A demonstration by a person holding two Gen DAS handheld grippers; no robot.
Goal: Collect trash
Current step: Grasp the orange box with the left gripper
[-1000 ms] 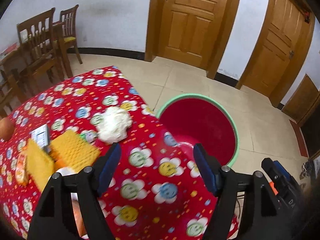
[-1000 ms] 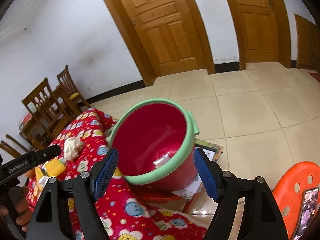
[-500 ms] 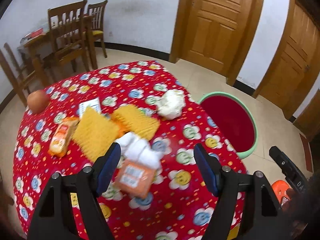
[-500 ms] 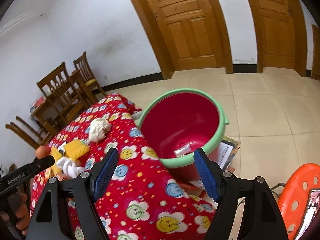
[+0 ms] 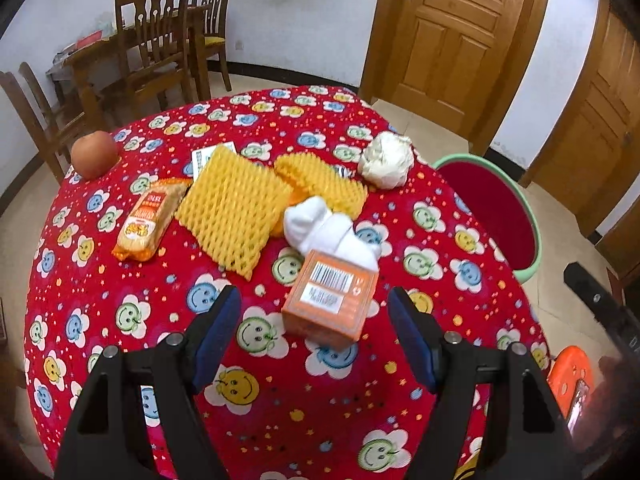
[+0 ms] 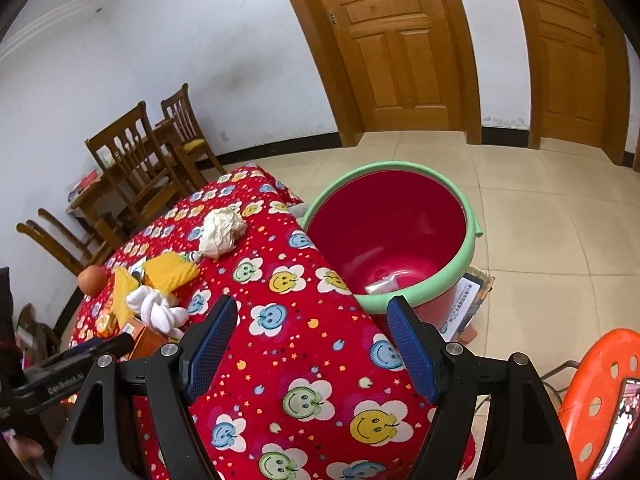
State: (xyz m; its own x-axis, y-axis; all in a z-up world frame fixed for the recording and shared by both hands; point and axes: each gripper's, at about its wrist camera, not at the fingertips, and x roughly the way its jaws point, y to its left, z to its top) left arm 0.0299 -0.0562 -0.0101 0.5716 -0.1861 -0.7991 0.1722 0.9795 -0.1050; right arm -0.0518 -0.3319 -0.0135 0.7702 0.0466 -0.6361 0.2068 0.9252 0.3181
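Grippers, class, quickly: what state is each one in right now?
Left gripper: open, holding nothing, above the orange box.
Right gripper: open, holding nothing.

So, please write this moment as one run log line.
left gripper: open, above orange box | right gripper: open, empty | bucket: one wrapper inside

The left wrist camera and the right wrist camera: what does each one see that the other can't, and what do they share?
Only the left wrist view shows the orange box's barcode face and the orange snack packet.

Only the right wrist view looks into the red bucket, where a clear wrapper lies at the bottom.

Both show the crumpled paper ball, the white socks, yellow foam nets, the round orange fruit and the tablecloth.
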